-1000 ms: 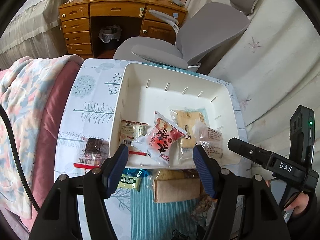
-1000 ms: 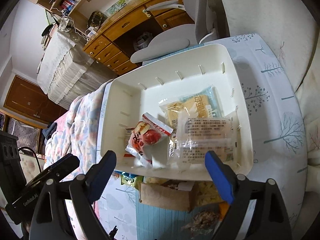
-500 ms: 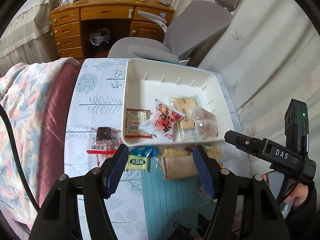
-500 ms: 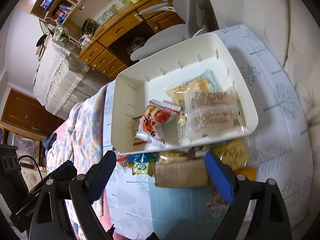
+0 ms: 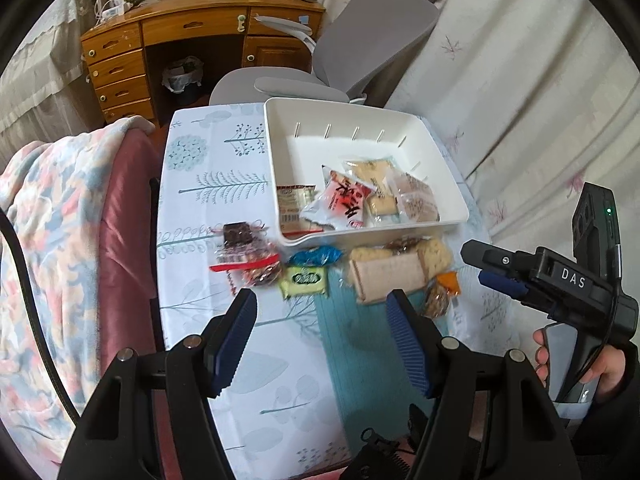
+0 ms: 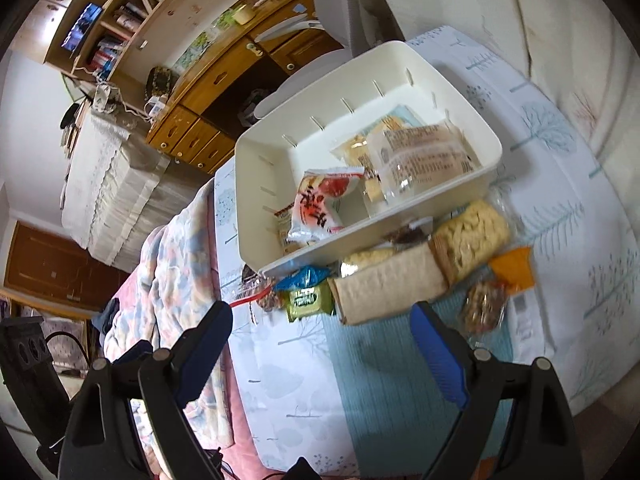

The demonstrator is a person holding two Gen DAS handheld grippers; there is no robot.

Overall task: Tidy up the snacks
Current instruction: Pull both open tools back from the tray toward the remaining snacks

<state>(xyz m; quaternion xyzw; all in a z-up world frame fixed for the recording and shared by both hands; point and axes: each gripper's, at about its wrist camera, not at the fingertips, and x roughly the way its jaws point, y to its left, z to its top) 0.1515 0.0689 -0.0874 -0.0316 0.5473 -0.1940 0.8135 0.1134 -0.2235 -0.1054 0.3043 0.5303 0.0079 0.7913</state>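
Observation:
A white bin sits on the patterned tablecloth and holds several snack packs, among them a red-and-white pack and a clear cracker pack. Loose snacks lie in front of it: a brown sandwich pack, a green packet, a blue packet, a dark chocolate pack, and an orange packet. My left gripper is open and empty, above the cloth short of the snacks. My right gripper is open and empty; it also shows in the left wrist view.
A grey office chair and a wooden desk stand behind the table. A flowered blanket lies at the left. White drapery hangs at the right. The table's near edge is close to me.
Both grippers have pulled back and up from the bin, so the loose snacks in front of it have come into view. Both stayed open and empty.

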